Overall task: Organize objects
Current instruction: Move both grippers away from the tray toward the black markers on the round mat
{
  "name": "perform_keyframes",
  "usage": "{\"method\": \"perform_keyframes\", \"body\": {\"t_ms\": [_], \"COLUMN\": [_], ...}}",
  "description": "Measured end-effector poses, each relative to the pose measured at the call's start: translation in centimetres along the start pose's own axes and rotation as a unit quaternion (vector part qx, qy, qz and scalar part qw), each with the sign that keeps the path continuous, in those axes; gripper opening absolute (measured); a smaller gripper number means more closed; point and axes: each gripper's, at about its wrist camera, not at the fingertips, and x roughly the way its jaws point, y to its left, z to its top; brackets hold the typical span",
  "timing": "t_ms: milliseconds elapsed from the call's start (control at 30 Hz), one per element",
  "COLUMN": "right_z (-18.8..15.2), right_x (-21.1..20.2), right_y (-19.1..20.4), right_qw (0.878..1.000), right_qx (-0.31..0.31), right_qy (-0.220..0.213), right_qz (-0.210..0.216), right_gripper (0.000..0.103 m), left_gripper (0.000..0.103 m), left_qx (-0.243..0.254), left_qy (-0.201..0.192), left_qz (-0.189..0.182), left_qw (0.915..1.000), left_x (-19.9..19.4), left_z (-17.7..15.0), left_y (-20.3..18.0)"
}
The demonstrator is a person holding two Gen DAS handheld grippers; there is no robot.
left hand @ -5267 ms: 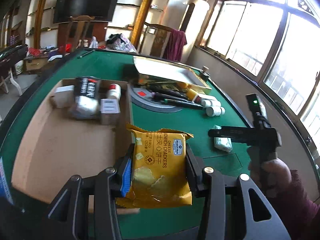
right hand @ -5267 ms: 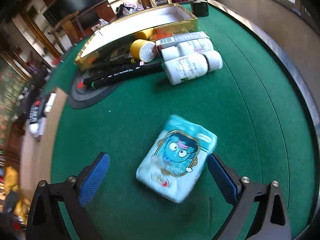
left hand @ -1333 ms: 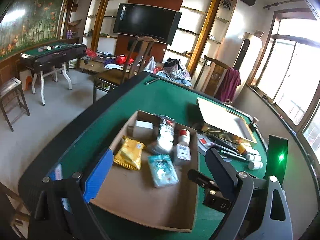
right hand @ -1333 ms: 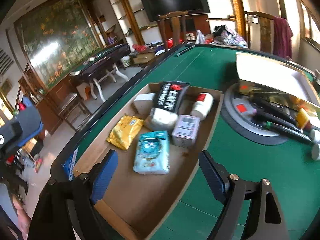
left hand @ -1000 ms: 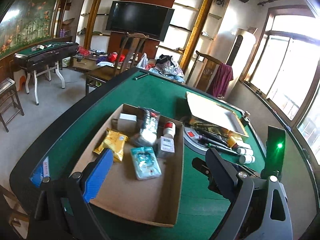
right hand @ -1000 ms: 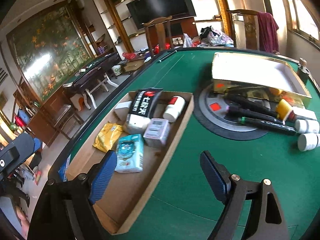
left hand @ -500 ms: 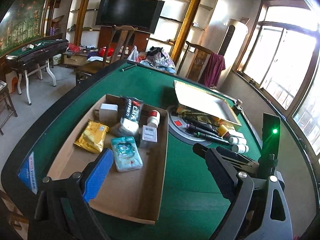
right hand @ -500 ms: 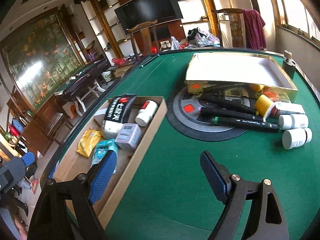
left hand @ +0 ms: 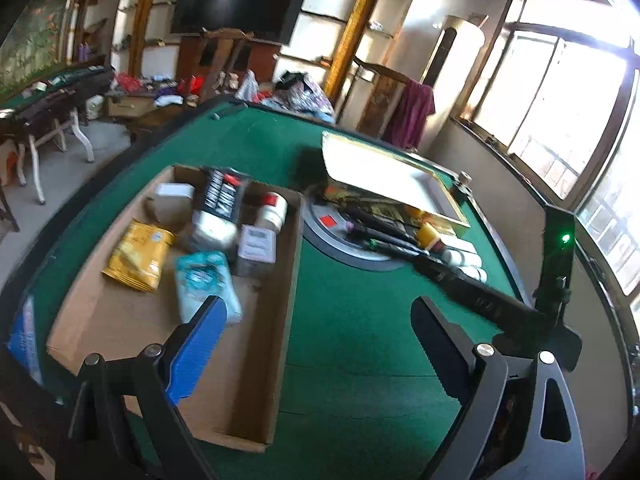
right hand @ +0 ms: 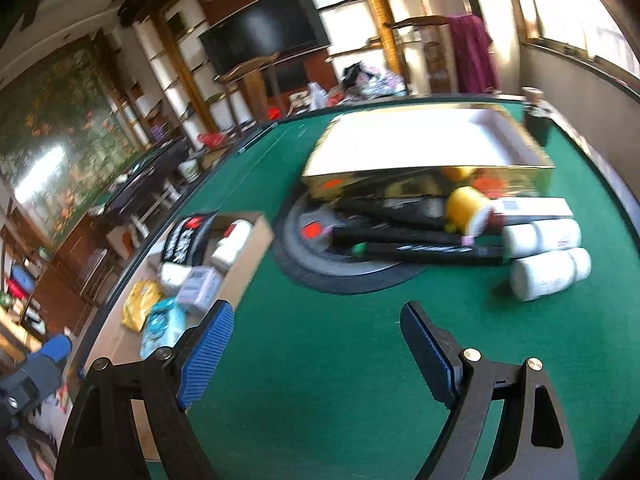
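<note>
done: yellow snack bag (left hand: pixel 138 250) and blue tissue pack (left hand: pixel 208 286) lie in cardboard tray (left hand: pixel 290 280) | left: markers (right hand: pixel 416 236), white bottles (right hand: pixel 550 274), blurred, perhaps more, beside gold box (right hand: pixel 424 178) | left gripper (left hand: pixel 320 322) spread, empty | right gripper (right hand: pixel 318 330) spread, empty

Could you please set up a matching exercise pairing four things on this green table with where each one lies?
Things:
1. yellow cracker packet
2. light blue tissue pack
3. two white plastic bottles
4. black marker pens

Places:
A. on the round grey disc, in front of the gold box
B. in the cardboard tray, nearest its left wall
C. on the green felt, right of the pens
D. in the cardboard tray, right of the cracker packet

Pairs: 1-B, 2-D, 3-C, 4-A
</note>
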Motion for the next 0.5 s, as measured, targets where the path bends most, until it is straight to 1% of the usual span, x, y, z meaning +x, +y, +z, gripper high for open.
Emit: {"method": "perform_keyframes", "body": {"t_ms": [67, 200, 333, 433, 500], "right_z": [0.3, 1.1, 2.7, 4.2, 5.1], "right_x": [-0.7, -2.1, -2.7, -2.6, -2.3], "right_y": [-1.6, -6.1, -10.1, -12.5, -13.7], "right_qw": [1.000, 0.997, 0.993, 0.988, 0.986], "right_qx": [0.016, 0.050, 0.084, 0.096, 0.100], "right_qy": [-0.010, -0.025, -0.043, -0.050, -0.050], "right_qz": [-0.010, -0.044, -0.076, -0.109, -0.123], "right_gripper": [0.089, 0.089, 0.089, 0.089, 0.089], "left_gripper": [0.093, 0.093, 0.093, 0.093, 0.093], "left_qx": [0.003, 0.009, 0.028, 0.040, 0.042], "left_qy": [0.016, 0.048, 0.064, 0.075, 0.078], "left_qz": [-0.010, -0.026, -0.031, -0.035, -0.035], "left_qw": [0.9998, 0.9985, 0.9970, 0.9958, 0.9955], "left_x": [1.1, 2.9, 4.0, 4.7, 4.9], "left_z": [-0.2, -1.1, -2.1, -2.5, -2.5], "left_y": [-0.5, -1.8, -3.2, -4.1, -4.2]}}
